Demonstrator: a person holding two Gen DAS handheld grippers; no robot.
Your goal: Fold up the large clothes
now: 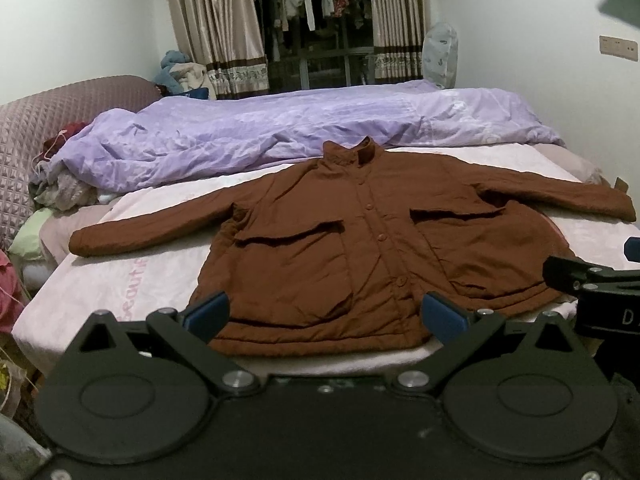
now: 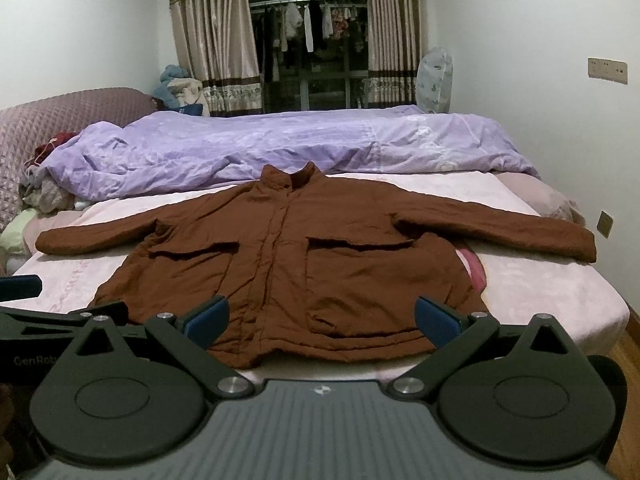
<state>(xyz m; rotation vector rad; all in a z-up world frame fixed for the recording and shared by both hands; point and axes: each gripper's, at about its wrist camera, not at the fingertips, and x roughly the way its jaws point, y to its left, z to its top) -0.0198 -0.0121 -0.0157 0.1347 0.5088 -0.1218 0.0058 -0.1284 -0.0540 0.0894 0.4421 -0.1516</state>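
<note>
A brown padded jacket [image 1: 360,240] lies flat, front up and buttoned, on the pink bed sheet [image 1: 132,276], both sleeves spread out sideways, collar toward the far side. It also shows in the right wrist view [image 2: 288,256]. My left gripper [image 1: 326,316] is open and empty, held in front of the jacket's hem above the bed's near edge. My right gripper [image 2: 322,318] is open and empty too, also just before the hem. Neither touches the jacket. The right gripper's finger [image 1: 576,280] shows at the left view's right edge.
A crumpled purple duvet [image 1: 280,132] lies across the bed behind the jacket. A quilted headboard [image 1: 48,120] and a heap of clothes [image 1: 60,188] are at the left. Curtains and a window [image 1: 312,24] stand at the back. Wooden floor [image 2: 624,364] shows at the right.
</note>
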